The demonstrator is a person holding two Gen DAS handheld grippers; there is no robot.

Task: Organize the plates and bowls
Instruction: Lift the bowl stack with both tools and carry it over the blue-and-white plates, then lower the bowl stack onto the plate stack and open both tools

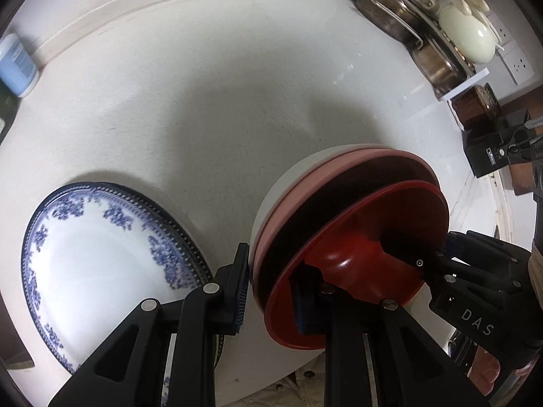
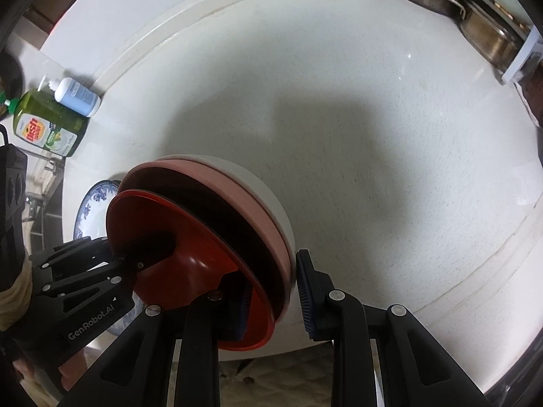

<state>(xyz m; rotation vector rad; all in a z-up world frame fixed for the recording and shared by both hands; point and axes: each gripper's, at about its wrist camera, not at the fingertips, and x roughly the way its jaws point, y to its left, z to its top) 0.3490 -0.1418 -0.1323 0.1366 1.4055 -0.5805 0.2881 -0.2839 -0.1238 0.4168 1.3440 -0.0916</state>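
A nested stack of bowls, red (image 1: 359, 271) inside pink (image 1: 339, 162) inside white (image 1: 271, 200), stands on the white counter. My left gripper (image 1: 271, 291) straddles the stack's left rim, one finger inside the red bowl and one outside, jaws apart. My right gripper (image 2: 275, 291) straddles the opposite rim the same way, also apart; it shows in the left wrist view (image 1: 437, 254). The stack shows in the right wrist view (image 2: 203, 244). A blue-and-white floral plate (image 1: 101, 264) lies on a dark-rimmed plate to the left of the stack.
Steel pans and a pale lid (image 1: 468, 37) sit on a rack at the far right. A blue-white pump bottle (image 2: 76, 96) and a green dish-soap bottle (image 2: 47, 125) lie at the far left. The counter's front edge (image 1: 271, 383) is just below the stack.
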